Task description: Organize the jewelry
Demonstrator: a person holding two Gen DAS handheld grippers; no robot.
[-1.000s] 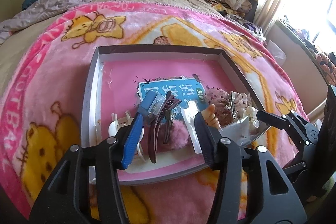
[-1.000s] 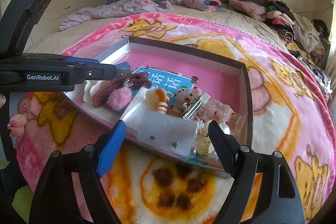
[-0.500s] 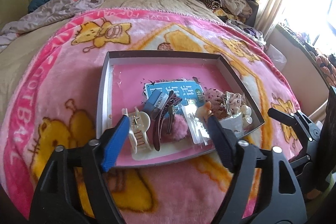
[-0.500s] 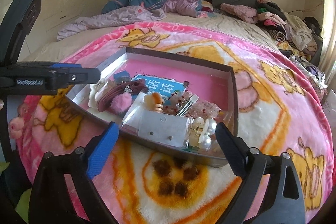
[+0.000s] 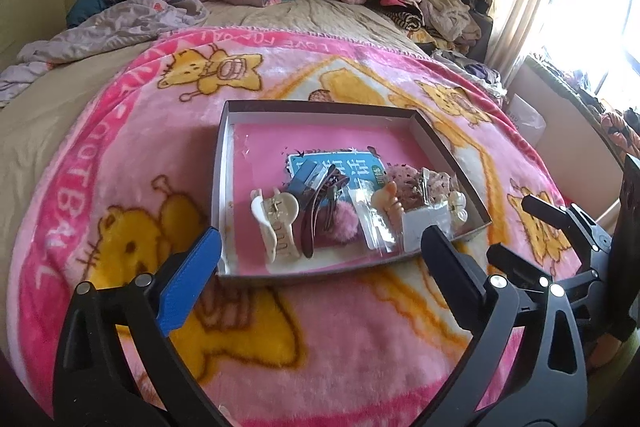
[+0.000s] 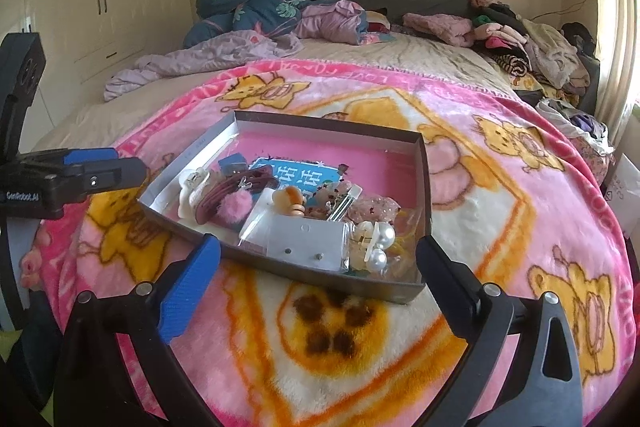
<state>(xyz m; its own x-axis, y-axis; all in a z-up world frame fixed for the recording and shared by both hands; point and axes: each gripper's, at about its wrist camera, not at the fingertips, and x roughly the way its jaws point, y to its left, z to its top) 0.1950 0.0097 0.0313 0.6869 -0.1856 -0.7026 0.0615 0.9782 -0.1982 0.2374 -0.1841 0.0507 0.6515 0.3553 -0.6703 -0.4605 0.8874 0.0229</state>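
The shallow box (image 5: 222, 163) sits on the pink cartoon blanket (image 5: 120, 163) at the centre of both views, its accessories heaped along the lower edge where they overlap, so several pieces are hard to separate: the clear plastic sleeves (image 5: 372, 223) blur together, and small bits under the pearl clip (image 6: 376, 243) in the right wrist view cannot be identified. The left gripper (image 5: 320, 263) has its jaws spread wide and holds nothing, its fingertips framing the box's near edge; the right gripper (image 6: 318, 269) is likewise spread and empty, and its black finger (image 6: 444, 267) covers the box's lower right corner. In the left wrist view the cream claw clip (image 5: 276, 223) lies with its long axis running from upper left to lower right, teeth toward the bottom of the frame, touching the dark red hair clip (image 5: 316, 211), which lies nearly parallel beside the pink pompom (image 5: 340, 223). The white earring card (image 6: 306, 239) leans against the near wall. Compared with a second ago, both grippers have pulled back from the box and opened wider, so the box looks smaller and sits fully beyond the fingertips.
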